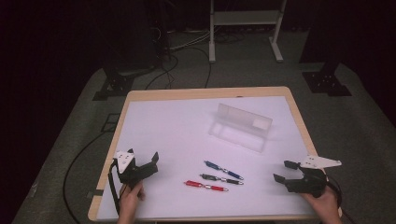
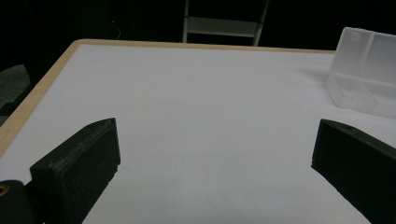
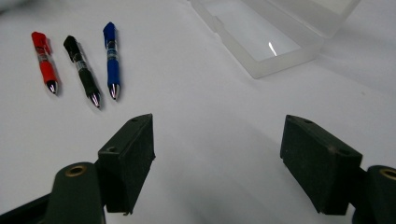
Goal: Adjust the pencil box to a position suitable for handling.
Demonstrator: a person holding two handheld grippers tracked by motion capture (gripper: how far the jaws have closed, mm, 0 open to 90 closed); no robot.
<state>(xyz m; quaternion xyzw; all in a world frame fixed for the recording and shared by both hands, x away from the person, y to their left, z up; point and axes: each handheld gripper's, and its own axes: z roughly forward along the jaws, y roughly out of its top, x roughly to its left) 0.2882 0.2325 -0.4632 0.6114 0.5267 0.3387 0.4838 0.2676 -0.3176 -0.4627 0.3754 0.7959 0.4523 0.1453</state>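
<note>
A: Pens were the business: the red pen (image 1: 205,185), the black pen (image 1: 221,178) and the blue pen (image 1: 223,170) lay side by side on the white worktop (image 1: 177,126), near its front edge, roughly midway between the two claws

B: Why laid out like that?

A: My guess is for easy picking. They were parallel, apart from each other, none touching, so a claw could come down on one without nudging its neighbour. The clear case (image 1: 240,127) sat further back with its lid standing up, which reads to me as the place they were meant to go

B: And the claws?

A: The left claw (image 1: 144,159) hung at the pens' left, released, jaws spread with nothing between them. The right claw (image 1: 282,171) was at their right, also released and wide, also bare. Neither touched a pen

B: Did the views add anything?

A: The right gripper view showed the pens' tips pointing toward its camera and the case's open tray beyond, detail too small from above. The left gripper view looked past its own jaws over bare worktop to a corner of the case (image 2: 364,79). The high view gave the layout: both hands low at the front, case behind
</note>
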